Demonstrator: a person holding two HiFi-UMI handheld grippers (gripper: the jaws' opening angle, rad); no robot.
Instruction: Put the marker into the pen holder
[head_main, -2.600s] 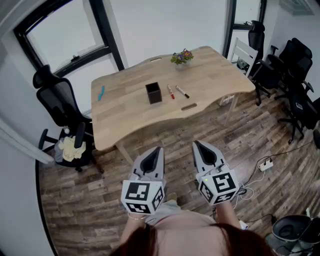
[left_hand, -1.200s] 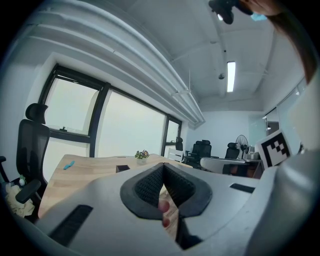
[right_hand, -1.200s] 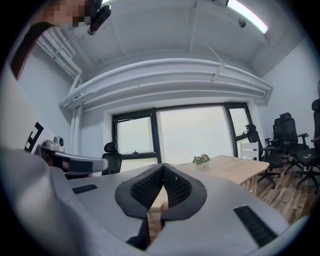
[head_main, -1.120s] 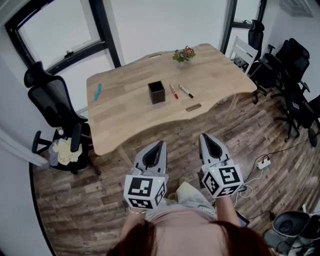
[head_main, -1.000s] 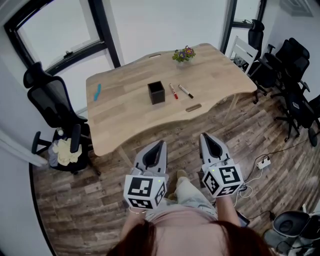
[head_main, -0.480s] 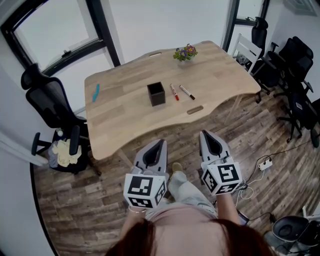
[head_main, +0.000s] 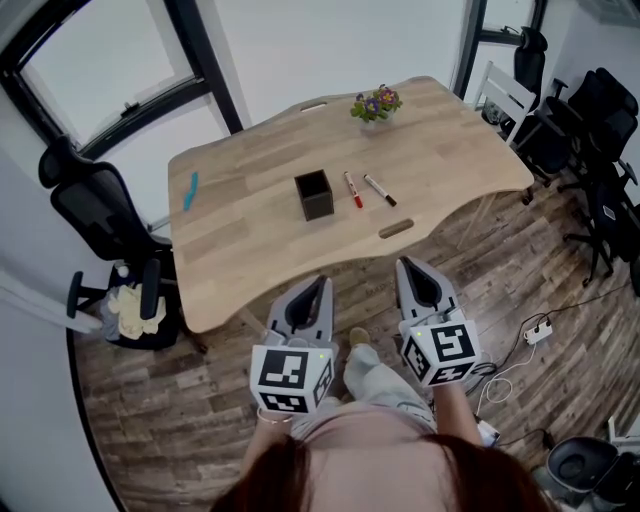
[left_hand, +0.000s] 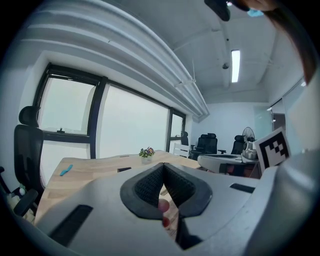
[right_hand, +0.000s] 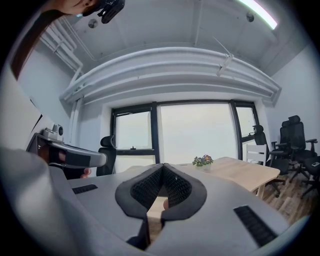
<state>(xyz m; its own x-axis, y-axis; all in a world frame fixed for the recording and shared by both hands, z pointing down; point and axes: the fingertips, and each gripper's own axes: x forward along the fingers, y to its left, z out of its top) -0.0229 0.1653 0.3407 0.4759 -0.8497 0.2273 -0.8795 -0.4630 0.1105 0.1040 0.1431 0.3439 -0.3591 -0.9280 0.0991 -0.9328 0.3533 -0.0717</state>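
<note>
A black square pen holder (head_main: 313, 194) stands on the wooden table (head_main: 250, 240). To its right lie a red-capped marker (head_main: 352, 189) and a black-capped marker (head_main: 379, 190), side by side. My left gripper (head_main: 318, 284) and right gripper (head_main: 405, 266) are held over the floor just short of the table's near edge, pointing at it. Both are shut with nothing between the jaws. In the left gripper view the jaws of the left gripper (left_hand: 163, 168) meet, and likewise those of the right gripper (right_hand: 162, 168) in the right gripper view. Neither gripper view shows the markers clearly.
A small flower pot (head_main: 376, 104) sits at the table's far edge and a blue object (head_main: 190, 190) lies at its left end. A black office chair (head_main: 100, 215) stands to the left, more black chairs (head_main: 600, 150) to the right. A power strip (head_main: 540, 332) lies on the floor.
The table has drawn nearer in the head view as the person walks toward it. Both grippers have moved forward with it and stay shut.
</note>
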